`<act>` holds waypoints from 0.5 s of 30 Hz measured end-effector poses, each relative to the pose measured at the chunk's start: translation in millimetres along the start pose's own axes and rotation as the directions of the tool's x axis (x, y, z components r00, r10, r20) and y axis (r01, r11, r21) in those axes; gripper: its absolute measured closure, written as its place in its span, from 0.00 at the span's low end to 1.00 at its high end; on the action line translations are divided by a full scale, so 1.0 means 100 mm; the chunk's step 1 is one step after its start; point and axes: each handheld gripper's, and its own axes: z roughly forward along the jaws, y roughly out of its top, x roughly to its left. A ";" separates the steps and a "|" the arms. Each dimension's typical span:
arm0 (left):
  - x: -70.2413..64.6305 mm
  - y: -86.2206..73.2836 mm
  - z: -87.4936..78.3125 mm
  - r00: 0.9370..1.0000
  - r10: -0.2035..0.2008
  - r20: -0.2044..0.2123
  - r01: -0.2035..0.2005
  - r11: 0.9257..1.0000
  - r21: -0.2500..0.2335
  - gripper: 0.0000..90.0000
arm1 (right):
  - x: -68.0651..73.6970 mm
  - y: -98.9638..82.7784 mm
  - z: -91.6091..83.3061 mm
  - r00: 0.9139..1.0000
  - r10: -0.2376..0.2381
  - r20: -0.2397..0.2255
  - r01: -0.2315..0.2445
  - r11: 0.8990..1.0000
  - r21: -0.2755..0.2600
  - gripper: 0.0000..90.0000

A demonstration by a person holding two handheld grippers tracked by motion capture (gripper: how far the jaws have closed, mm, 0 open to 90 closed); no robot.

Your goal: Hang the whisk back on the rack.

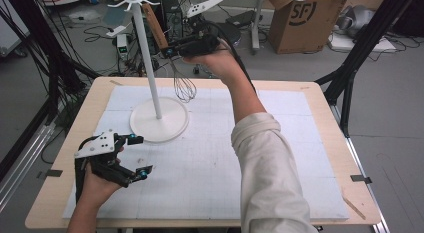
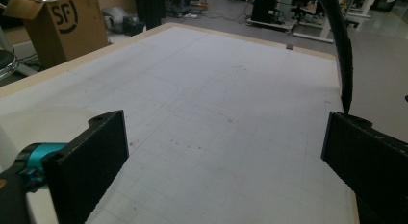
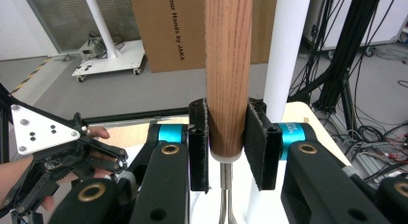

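High view had my right gripper [image 1: 169, 50] pinching the whisk [image 1: 172, 63] above the tabletop's far edge; left gripper [image 1: 140, 155] spread wide.

Black two-jaw grippers: two, the left gripper [image 1: 136, 155] low over the table, the right gripper [image 1: 166, 49] raised beside the stand
Wire whisks with a wooden handle: one [image 1: 184, 87]
White hook stands with a tall pole and round base: one [image 1: 159, 124]
Pale wooden tables with a white gridded mat: one [image 1: 327, 123]
Brown cardboard boxes on the floor: one [image 1: 300, 18]
Cream sleeves: one [image 1: 272, 168]
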 end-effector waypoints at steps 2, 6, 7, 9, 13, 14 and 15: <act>0.00 0.00 0.00 1.000 -0.002 0.000 0.002 1.000 0.001 0.03 | 0.00 0.00 0.02 1.000 -0.002 0.001 0.002 1.000 0.005 0.82; 0.00 0.00 0.00 1.000 -0.001 0.002 0.001 1.000 0.001 0.03 | 0.01 0.01 0.08 1.000 -0.004 -0.004 0.004 1.000 0.004 0.82; 0.00 0.00 0.00 1.000 -0.002 0.002 0.002 1.000 0.001 0.03 | 0.01 0.02 0.09 1.000 -0.007 -0.006 0.007 1.000 0.004 0.82; 0.00 0.00 0.00 1.000 -0.001 0.002 0.001 1.000 0.003 0.03 | 0.01 0.03 0.12 1.000 -0.003 -0.008 0.003 1.000 0.012 0.82; 0.00 -0.01 0.00 1.000 0.000 0.001 0.000 1.000 0.003 0.03 | 0.03 0.08 0.19 1.000 -0.011 -0.010 0.012 0.999 0.030 0.82; 0.00 -0.01 0.00 1.000 -0.002 0.002 0.002 1.000 0.002 0.03 | 0.04 0.09 0.21 1.000 -0.018 -0.010 0.018 0.999 0.032 0.82; 0.00 -0.01 0.00 1.000 -0.002 0.002 0.002 1.000 0.001 0.03 | 0.04 0.10 0.23 1.000 -0.016 -0.012 0.017 0.999 0.033 0.82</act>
